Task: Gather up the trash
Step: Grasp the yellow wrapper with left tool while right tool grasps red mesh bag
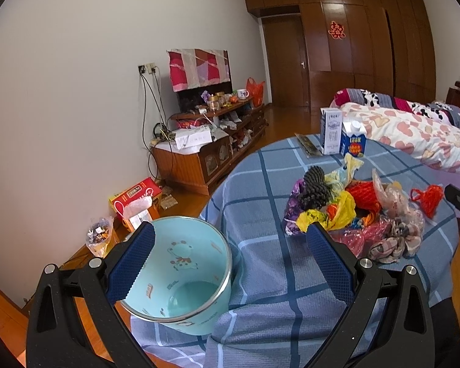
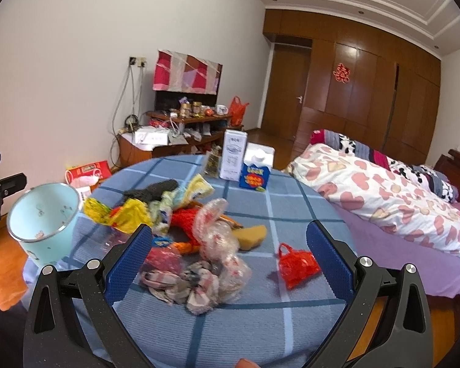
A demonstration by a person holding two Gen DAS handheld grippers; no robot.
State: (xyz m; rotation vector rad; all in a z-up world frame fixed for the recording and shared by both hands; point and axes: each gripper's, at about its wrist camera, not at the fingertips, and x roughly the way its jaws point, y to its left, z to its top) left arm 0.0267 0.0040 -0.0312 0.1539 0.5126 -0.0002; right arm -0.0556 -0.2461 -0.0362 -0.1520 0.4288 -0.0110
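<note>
Bin [image 1: 181, 276]: near rim hidden behind gripper finger [image 1: 132, 263].
Trash pile [image 2: 196, 245]: blurred; items under the top bags hidden.
Carton [image 2: 231, 155] print: too small to read.
Bed [image 2: 383, 196]: cut off at right edge.

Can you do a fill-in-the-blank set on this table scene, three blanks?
1. The light blue enamel bin sits at the table's ____ edge in the right wrist view.
2. The small red mesh bag lies ____ from the trash pile.
3. Both cartons stand ____ at the far edge.

Missing: left; apart; upright
</note>
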